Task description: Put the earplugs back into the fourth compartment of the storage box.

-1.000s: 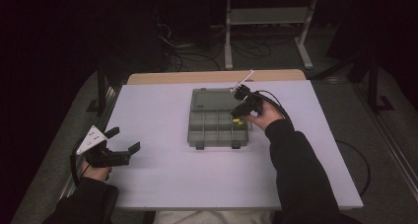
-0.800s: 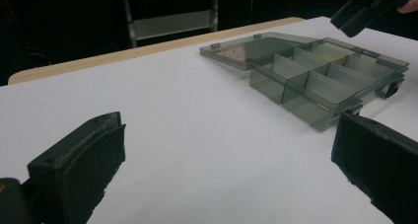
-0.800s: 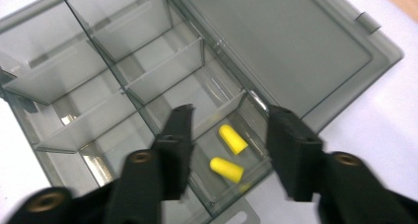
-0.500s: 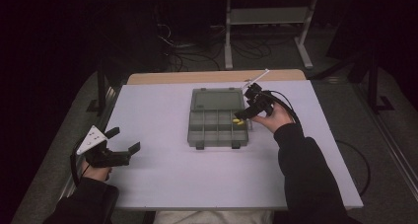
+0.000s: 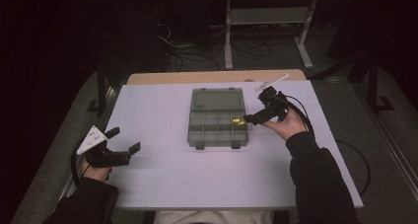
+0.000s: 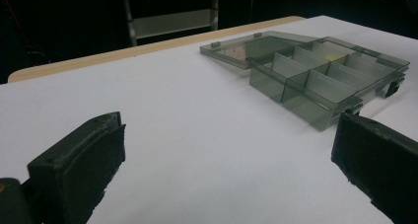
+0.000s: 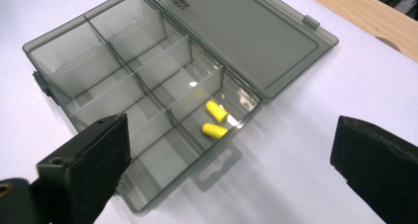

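Earplugs point(image 7: 216, 120), two yellow ones, lie nearly parallel in our organizer box point(image 7: 148, 91); lid lettering unreadable; right gripper point(image 5: 252, 118) fingers just opened, empty; left gripper point(image 5: 124, 146) fingers apart.

Dark all around the bright white table point(image 5: 197, 174). Soft light from above, with faint shadows under the clear box point(image 7: 148, 86). A little shine on its lid point(image 7: 246, 36). Grainy and dim from high up. Blurry black up close in both gripper views.

Dark room; white table point(image 5: 207, 184); metal shelf frame point(image 5: 268, 17); floor cables point(image 5: 187, 51).
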Demonstrator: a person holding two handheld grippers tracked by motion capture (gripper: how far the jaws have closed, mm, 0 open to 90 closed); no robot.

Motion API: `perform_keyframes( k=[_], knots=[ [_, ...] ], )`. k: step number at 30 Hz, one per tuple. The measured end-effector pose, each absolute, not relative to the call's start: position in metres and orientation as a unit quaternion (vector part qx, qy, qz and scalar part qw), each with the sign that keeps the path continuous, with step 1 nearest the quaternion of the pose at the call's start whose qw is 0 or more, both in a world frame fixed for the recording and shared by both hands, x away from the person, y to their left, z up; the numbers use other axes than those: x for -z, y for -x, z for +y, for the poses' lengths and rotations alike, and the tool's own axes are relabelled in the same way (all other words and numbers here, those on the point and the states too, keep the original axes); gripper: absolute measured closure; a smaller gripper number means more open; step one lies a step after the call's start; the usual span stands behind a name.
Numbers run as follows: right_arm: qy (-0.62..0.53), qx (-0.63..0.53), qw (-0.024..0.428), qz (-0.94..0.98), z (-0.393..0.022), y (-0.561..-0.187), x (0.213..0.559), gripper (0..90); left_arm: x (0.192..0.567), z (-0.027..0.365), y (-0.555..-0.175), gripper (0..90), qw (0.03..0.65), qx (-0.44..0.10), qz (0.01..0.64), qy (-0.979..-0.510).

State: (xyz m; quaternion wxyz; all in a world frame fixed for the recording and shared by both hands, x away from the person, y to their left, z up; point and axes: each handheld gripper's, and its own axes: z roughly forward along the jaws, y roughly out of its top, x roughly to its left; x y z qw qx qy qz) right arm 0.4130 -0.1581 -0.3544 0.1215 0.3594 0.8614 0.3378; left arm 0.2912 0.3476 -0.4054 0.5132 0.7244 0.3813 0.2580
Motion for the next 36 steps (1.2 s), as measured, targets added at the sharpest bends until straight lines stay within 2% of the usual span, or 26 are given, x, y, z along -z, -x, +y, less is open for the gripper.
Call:
perform_keyframes(
  k=[36],
  knots=[
    [-0.372,-0.406,0.136,0.823,-0.208,-0.346,0.378,0.0,0.406,0.347,-0.291,0.0,0.512,-0.258,0.382,-0.724]
  ],
)
